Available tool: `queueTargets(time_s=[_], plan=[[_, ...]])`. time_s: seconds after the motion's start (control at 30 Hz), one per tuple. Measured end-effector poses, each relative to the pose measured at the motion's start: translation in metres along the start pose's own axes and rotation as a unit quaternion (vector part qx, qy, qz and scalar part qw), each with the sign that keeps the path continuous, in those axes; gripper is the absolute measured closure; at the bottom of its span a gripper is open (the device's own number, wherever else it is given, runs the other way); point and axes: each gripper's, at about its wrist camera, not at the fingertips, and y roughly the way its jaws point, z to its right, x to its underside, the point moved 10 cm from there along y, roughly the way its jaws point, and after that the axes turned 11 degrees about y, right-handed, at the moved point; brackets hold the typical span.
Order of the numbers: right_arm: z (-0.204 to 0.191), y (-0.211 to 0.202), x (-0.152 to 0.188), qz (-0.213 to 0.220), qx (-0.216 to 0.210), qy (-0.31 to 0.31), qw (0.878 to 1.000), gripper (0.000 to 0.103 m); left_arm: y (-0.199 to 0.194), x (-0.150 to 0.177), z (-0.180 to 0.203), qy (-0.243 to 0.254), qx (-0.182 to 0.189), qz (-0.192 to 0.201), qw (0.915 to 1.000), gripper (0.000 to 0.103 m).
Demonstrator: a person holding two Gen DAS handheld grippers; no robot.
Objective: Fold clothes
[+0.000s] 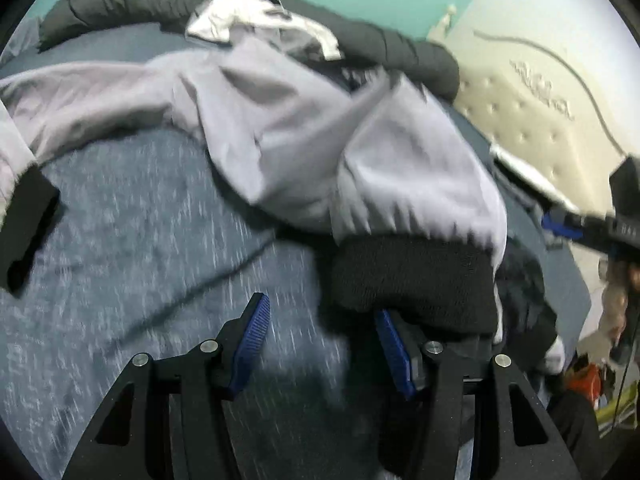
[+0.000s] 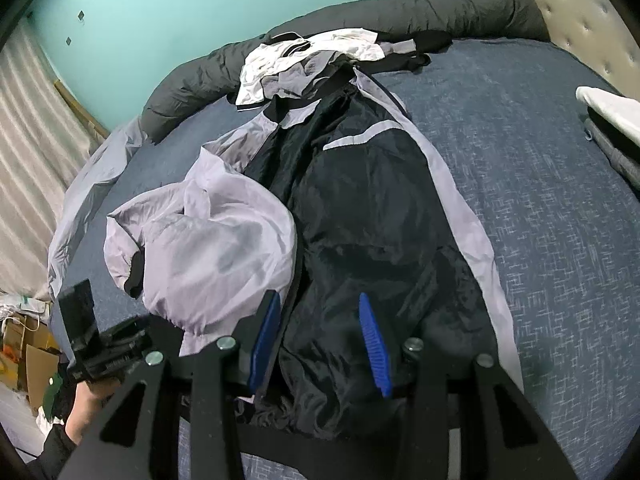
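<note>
Folding the jacket (image 2: 360, 200): partway at most, several pieces left.
Your jacket lies open on the bed (image 2: 540, 220), dark lining up, one grey sleeve (image 2: 208, 248) bunched over its left side, black cuff (image 1: 412, 280) just ahead of your left hand-held gripper (image 1: 320, 344). Both that and the right hand-held gripper (image 2: 320, 340) are spread wide, holding nothing. White clothes (image 2: 304, 60) sit crumpled near the rolled duvet (image 2: 460, 12); a folded stack (image 2: 608, 128) sits at the bed's right edge.

Two wrist fisheyes low over the bed (image 2: 540, 200), both on the jacket (image 2: 360, 200).
</note>
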Motion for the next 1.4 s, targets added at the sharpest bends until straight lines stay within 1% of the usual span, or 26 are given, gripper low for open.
queueTargets(time_s=[0.03,0.1,0.2,0.27,0.3,0.37,0.47,0.53,0.67,0.73,0.8,0.9,1.0,1.1,1.2,1.27,1.33,1.4], plan=[[0.001,0.0,0.0,0.0,0.001,0.002,1.0,0.061,-0.002,-0.005,-0.002,-0.003,-0.001,0.011,0.9999,0.044],[0.003,0.0,-0.001,0.001,0.002,0.004,1.0,0.061,0.0,-0.012,-0.003,-0.011,0.008,0.028,0.9995,0.044],[0.005,0.001,-0.001,0.0,0.005,0.007,1.0,0.061,0.01,-0.015,0.004,-0.002,0.016,0.031,0.9994,0.044],[0.006,0.0,-0.001,0.001,0.006,0.007,1.0,0.061,0.021,-0.022,0.014,0.008,0.023,0.031,0.9992,0.046],[0.007,-0.001,-0.001,0.001,0.006,0.007,1.0,0.061,0.022,-0.025,0.015,0.014,0.024,0.032,0.9991,0.049],[0.008,-0.003,-0.003,0.003,0.007,0.008,1.0,0.061,0.022,-0.026,0.019,0.026,0.024,0.033,0.9988,0.083],[0.011,-0.011,-0.005,0.01,0.007,0.012,1.0,0.061,0.012,-0.027,0.024,0.038,0.02,0.036,0.9984,0.094],[0.013,-0.018,-0.008,0.016,0.006,0.017,1.0,0.061,-0.002,-0.031,0.024,0.04,0.018,0.04,0.9982,0.098],[0.012,-0.036,-0.012,0.031,-0.001,0.023,0.999,0.061,-0.037,-0.043,0.022,0.06,-0.004,0.048,0.9971,0.1],[0.012,-0.045,-0.014,0.038,-0.004,0.026,0.999,0.061,-0.061,-0.049,0.02,0.082,-0.022,0.045,0.9954,0.1],[0.011,-0.054,-0.016,0.045,-0.008,0.029,0.999,0.061,-0.083,-0.055,0.015,0.092,-0.039,0.045,0.9939,0.1],[0.01,-0.069,-0.015,0.053,-0.011,0.028,0.998,0.061,-0.121,-0.063,0.005,0.096,-0.063,0.045,0.9923,0.1],[0.011,-0.08,-0.012,0.053,-0.011,0.025,0.998,0.061,-0.161,-0.065,-0.006,0.108,-0.092,0.042,0.9891,0.1],[0.015,-0.088,-0.006,0.05,-0.005,0.017,0.999,0.061,-0.194,-0.06,-0.013,0.126,-0.123,0.029,0.9839,0.1],[0.02,-0.094,0.001,0.043,0.004,0.007,0.999,0.058,-0.214,-0.049,-0.015,0.14,-0.14,0.016,0.9801,0.1],[0.027,-0.097,0.006,0.04,0.009,0.003,0.999,0.057,-0.218,-0.036,-0.018,0.145,-0.152,0.0,0.9778,0.1],[0.034,-0.097,0.011,0.034,0.015,0.004,0.999,0.055,-0.213,-0.02,-0.026,0.134,-0.155,-0.022,0.9786,0.1],[0.042,-0.095,0.017,0.024,0.02,0.009,0.999,0.055,-0.2,-0.004,-0.036,0.112,-0.149,-0.045,0.9814,0.1]])
